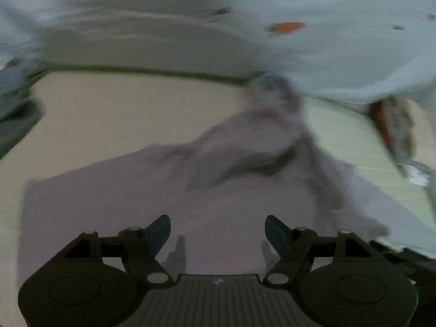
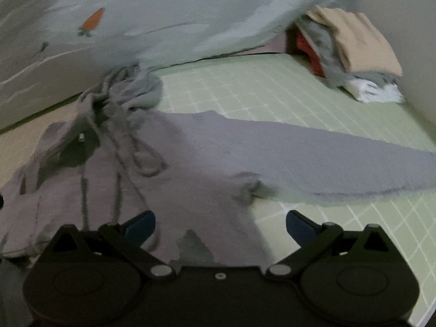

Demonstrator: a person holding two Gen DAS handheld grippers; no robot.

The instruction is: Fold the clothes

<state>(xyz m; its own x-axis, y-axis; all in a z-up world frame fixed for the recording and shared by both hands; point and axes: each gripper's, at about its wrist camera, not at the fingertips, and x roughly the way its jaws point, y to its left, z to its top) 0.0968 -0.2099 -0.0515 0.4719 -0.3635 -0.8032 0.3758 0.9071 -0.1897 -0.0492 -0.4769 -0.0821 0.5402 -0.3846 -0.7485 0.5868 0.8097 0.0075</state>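
A grey hooded sweatshirt lies spread on the surface, its hood bunched at the far end. My left gripper hovers over the flat body of the garment, jaws open, nothing between them. In the right wrist view the same sweatshirt shows its drawstrings looped near the hood and one sleeve stretched out to the right. My right gripper stands open above the lower body of the sweatshirt, with only cloth below it.
A green gridded mat covers the right side, a beige surface the left. A pile of folded clothes sits at the far right. A pale blue sheet with a carrot print drapes along the back.
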